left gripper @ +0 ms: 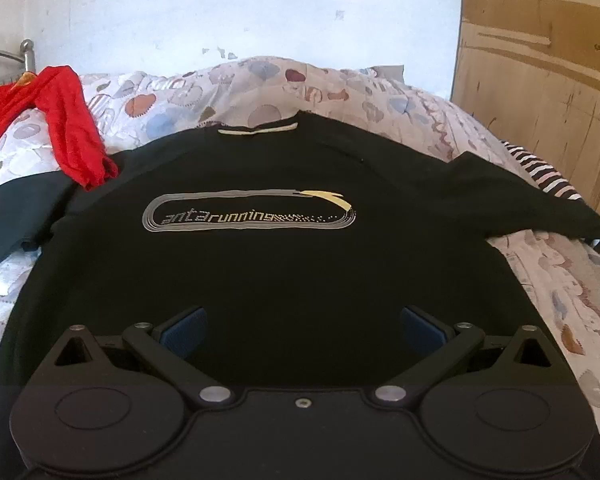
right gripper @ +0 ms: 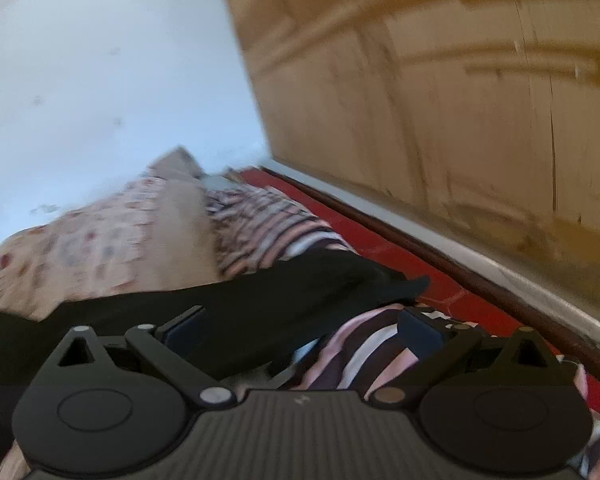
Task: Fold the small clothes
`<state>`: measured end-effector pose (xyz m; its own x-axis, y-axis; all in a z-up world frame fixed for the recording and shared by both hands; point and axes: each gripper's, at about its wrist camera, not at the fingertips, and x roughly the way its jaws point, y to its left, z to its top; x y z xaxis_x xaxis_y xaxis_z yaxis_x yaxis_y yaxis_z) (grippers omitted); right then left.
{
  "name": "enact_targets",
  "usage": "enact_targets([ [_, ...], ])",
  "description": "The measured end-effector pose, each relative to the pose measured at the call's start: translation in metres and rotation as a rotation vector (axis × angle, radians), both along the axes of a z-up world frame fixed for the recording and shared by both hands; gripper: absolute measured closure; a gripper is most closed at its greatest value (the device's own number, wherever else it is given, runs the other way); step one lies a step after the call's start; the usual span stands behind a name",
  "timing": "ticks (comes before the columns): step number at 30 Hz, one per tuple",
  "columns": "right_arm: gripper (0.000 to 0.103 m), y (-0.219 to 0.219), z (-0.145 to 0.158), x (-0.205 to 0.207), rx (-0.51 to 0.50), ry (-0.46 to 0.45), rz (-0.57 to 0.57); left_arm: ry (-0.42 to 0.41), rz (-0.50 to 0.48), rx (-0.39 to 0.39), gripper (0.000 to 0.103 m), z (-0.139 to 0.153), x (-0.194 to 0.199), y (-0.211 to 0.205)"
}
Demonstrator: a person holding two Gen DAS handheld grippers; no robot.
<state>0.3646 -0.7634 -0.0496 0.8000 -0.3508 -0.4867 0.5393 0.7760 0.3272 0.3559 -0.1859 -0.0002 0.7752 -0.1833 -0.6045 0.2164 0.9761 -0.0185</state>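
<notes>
Looking down the left gripper [left gripper: 304, 330], jaws spread wide, nothing pinched: black tee [left gripper: 284, 256] flat on the floral bedspread [left gripper: 548, 280], logo up, red garment [left gripper: 60, 120] by its sleeve. Right gripper [right gripper: 304, 330], blurry, spread too, over the tee's sleeve [right gripper: 300, 292] and striped cloth [right gripper: 364, 352].

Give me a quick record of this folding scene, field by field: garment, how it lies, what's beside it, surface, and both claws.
garment: black T-shirt with printed logo
lay: spread flat, front up, sleeves out
beside it: red garment over one sleeve; striped cloth under the other sleeve
surface: patterned bedcover
left claw: open over the shirt's lower part, nothing held
right claw: open near the sleeve, nothing held
</notes>
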Motion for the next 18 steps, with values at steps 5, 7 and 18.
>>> enact_targets([
  [5, 0.021, -0.031, -0.025, 0.032, 0.102, 0.054, -0.134, 0.024, -0.007, 0.006, 0.001, -0.008, 0.008, -0.005],
  [7, 0.024, -0.035, -0.032, 0.036, 0.131, 0.045, -0.173, 0.03, -0.01, 0.013, 0.001, -0.01, 0.011, -0.005],
  [18, 0.088, -0.014, -0.023, 0.048, -0.079, 0.048, -0.18, 0.024, 0.024, 0.009, 0.001, -0.005, 0.013, 0.008],
])
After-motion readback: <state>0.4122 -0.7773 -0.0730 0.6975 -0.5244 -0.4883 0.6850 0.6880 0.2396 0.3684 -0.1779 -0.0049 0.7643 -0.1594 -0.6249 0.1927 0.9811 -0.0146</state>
